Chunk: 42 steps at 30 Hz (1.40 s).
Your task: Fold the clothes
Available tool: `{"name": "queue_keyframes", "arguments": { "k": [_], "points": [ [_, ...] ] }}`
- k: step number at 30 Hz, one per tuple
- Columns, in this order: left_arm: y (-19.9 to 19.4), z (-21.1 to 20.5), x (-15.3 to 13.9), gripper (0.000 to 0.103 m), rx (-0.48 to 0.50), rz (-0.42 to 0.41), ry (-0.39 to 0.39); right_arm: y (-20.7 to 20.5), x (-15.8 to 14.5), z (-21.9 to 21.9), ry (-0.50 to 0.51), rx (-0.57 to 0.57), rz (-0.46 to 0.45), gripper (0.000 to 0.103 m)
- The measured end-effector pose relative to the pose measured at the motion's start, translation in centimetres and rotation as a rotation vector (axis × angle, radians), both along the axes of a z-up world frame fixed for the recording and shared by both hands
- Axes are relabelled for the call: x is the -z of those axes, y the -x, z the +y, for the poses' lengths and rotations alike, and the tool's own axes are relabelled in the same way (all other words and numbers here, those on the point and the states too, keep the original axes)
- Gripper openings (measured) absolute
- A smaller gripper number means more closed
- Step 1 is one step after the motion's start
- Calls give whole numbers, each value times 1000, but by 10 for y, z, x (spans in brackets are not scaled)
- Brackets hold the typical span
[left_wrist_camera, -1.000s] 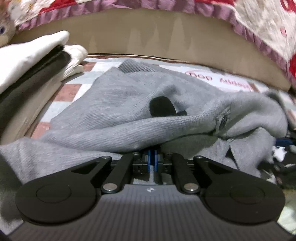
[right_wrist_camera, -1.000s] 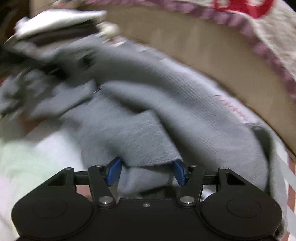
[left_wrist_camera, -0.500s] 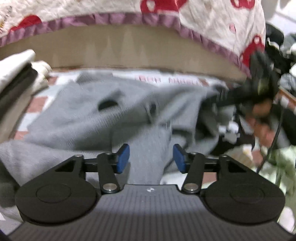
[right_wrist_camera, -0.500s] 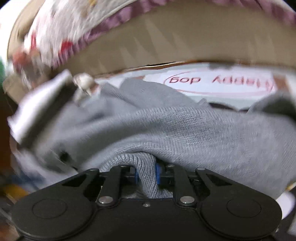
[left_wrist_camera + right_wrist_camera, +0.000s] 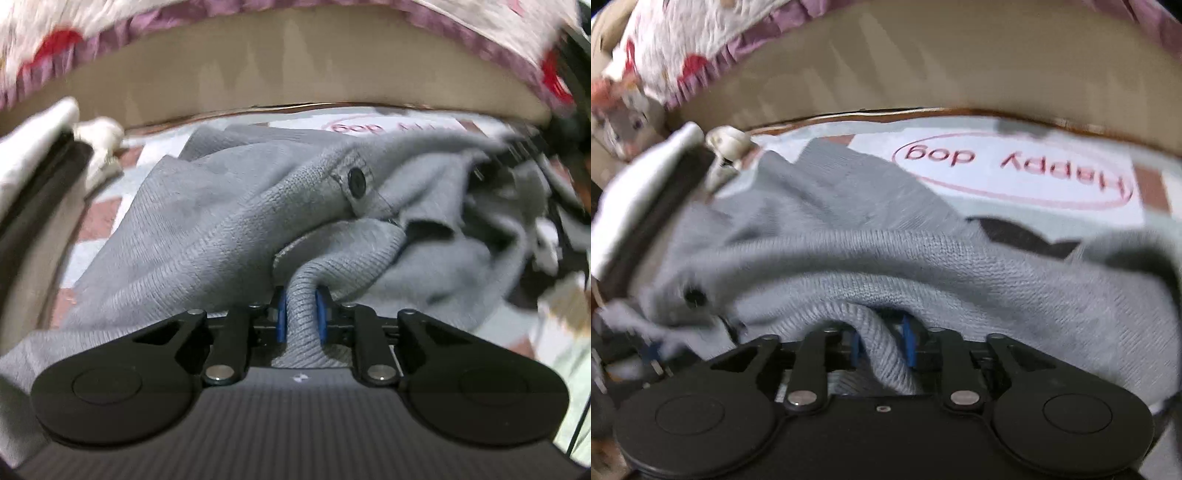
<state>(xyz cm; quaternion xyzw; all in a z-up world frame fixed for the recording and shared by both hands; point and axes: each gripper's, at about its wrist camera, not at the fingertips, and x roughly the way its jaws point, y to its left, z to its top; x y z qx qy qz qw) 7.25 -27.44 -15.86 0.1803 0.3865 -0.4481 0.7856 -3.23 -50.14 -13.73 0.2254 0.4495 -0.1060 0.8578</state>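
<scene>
On the "Happy dog" mat (image 5: 1015,173), a grey ribbed-knit sweater (image 5: 207,229) lies bunched, 1 black button (image 5: 357,180) showing. Left gripper (image 5: 301,314) and right gripper (image 5: 882,343) each pinch its folds.

My left gripper (image 5: 300,314), which stood open half a second ago with its blue fingers (image 5: 281,317) apart above the grey cardigan (image 5: 192,221), has now closed on a ribbed fold of that knit; a second ago it was shut with nothing between the pads. The dark button (image 5: 356,181) has shifted up and to the right in my left view, and the cloth around it is bunched higher. My right gripper (image 5: 882,343), wide open a second ago, went shut on the cardigan's ribbed edge half a second back. More of the "Happy dog" mat (image 5: 1012,173) now shows beyond the knit.
</scene>
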Motion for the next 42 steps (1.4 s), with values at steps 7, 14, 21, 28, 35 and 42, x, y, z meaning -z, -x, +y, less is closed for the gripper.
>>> {"name": "queue_keyframes", "arguments": {
  "k": [7, 14, 21, 28, 35, 42],
  "points": [
    [-48, 4, 10, 15, -74, 133, 74, 28, -42, 27, 264, 56, -53, 52],
    [-50, 8, 11, 16, -85, 144, 103, 65, -75, 85, 315, 91, -148, 51],
    [-44, 29, 4, 16, -128, 175, 134, 44, -22, 120, 385, 14, 40, 51],
    [-28, 42, 2, 46, -147, 154, 130, 40, 14, 118, 589, 32, 84, 49],
    [22, 27, 21, 74, -82, -48, 3, 31, 40, 80, 504, 96, 68, 41],
    [68, 14, 39, 92, -11, -247, -110, 49, 29, 61, 367, 123, -64, 8]
  ]
}}
